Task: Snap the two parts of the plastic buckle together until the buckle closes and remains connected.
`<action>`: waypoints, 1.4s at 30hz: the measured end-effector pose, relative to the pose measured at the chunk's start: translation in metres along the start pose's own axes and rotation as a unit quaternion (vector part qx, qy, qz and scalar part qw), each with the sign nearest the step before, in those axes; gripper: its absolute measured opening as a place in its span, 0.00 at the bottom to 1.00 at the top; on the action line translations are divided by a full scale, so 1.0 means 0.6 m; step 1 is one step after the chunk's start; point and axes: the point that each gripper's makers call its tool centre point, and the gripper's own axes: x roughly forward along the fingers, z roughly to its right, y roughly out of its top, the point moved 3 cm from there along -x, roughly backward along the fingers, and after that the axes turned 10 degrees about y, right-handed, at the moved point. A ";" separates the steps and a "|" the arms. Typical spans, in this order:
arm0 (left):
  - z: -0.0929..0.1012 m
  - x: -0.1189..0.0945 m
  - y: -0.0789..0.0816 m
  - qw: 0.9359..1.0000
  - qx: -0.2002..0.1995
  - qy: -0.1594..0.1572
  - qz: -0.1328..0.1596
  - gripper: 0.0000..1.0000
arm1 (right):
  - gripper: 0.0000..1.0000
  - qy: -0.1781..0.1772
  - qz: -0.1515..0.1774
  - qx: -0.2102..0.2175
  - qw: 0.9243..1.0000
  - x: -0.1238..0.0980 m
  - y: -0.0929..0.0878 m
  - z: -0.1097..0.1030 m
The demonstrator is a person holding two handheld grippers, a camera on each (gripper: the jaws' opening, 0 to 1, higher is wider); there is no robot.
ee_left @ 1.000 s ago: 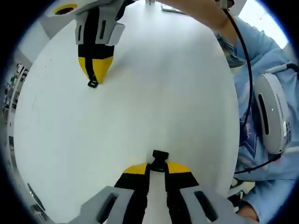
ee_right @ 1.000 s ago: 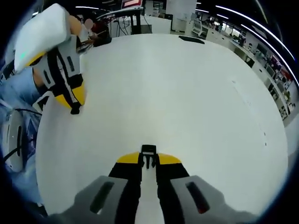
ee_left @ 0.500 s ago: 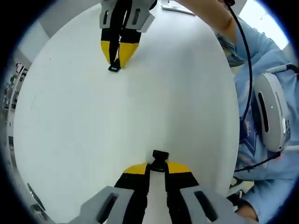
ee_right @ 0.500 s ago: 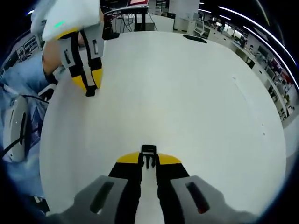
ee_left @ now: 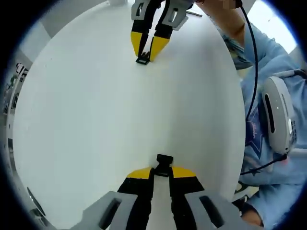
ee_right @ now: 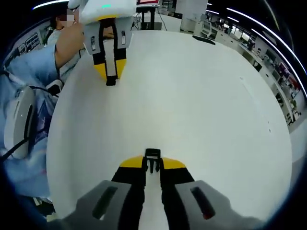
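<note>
- Left gripper (ee_left: 161,168): jaws drawn close together and clamped on a black buckle part (ee_left: 163,164), which sticks out past the yellow tips, above the white table (ee_left: 86,124).
- Right gripper (ee_right: 152,164): jaws likewise nearly closed, gripping the second black buckle part (ee_right: 152,158) at its yellow tips; this piece shows two short prongs.
- In the left gripper view, the right gripper (ee_left: 146,53) appears at the top of the frame, tips pointing down toward the table, with its buckle part (ee_left: 142,60) at the tip. It sits well apart from the left gripper's piece.
- In the right gripper view, the left gripper (ee_right: 110,76) appears at upper left, tips down, its buckle part (ee_right: 111,81) at the tip, well apart from the right gripper's piece.
- Buckle halves are separate, not joined.
- Whether either piece touches the table surface cannot be told.
- A person's light blue sleeve (ee_left: 268,62) and a grey-white device (ee_left: 279,115) with a black cable (ee_left: 253,57) lie at the table's edge.
</note>
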 end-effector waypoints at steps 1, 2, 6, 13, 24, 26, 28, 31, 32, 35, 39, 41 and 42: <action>0.000 0.000 0.000 1.000 0.001 0.000 -0.001 0.11 | 0.11 0.000 0.000 0.000 1.000 -0.002 -0.002 -0.003; 0.000 0.000 0.000 1.000 0.000 0.000 -0.001 0.11 | 0.11 -0.002 0.000 0.000 1.000 -0.002 -0.004 -0.005; 0.001 -0.001 0.001 1.000 -0.003 -0.001 -0.002 0.11 | 0.11 -0.003 0.002 0.001 1.000 -0.005 -0.011 -0.015; 0.001 -0.002 0.001 1.000 -0.008 -0.004 -0.006 0.11 | 0.11 -0.002 0.008 0.004 1.000 -0.006 -0.019 -0.031; 0.000 -0.002 0.000 1.000 -0.016 -0.007 -0.011 0.11 | 0.11 -0.002 0.002 -0.002 1.000 -0.009 -0.031 -0.058; 0.000 -0.002 0.000 1.000 -0.018 -0.010 -0.011 0.11 | 0.11 -0.002 0.001 -0.003 1.000 -0.010 -0.035 -0.064; 0.001 -0.002 0.000 1.000 -0.020 -0.011 -0.011 0.11 | 0.11 0.000 0.000 -0.006 1.000 -0.011 -0.037 -0.070; 0.003 -0.002 -0.001 1.000 -0.019 -0.010 -0.013 0.11 | 0.11 0.003 0.000 -0.007 1.000 -0.011 -0.040 -0.076; 0.004 -0.002 -0.001 1.000 -0.019 -0.010 -0.013 0.11 | 0.11 0.004 0.000 -0.006 1.000 -0.011 -0.040 -0.078; 0.004 -0.002 0.000 1.000 -0.020 -0.009 -0.014 0.11 | 0.11 0.005 0.001 -0.007 1.000 -0.012 -0.041 -0.080; 0.003 -0.002 0.000 1.000 -0.023 -0.011 -0.016 0.11 | 0.11 0.006 0.001 -0.009 1.000 -0.012 -0.042 -0.084; 0.002 -0.002 0.000 1.000 -0.025 -0.010 -0.017 0.11 | 0.11 0.007 0.001 -0.011 1.000 -0.012 -0.043 -0.087; 0.002 -0.002 0.000 1.000 -0.025 -0.009 -0.017 0.11 | 0.11 0.008 -0.001 -0.013 1.000 -0.012 -0.043 -0.088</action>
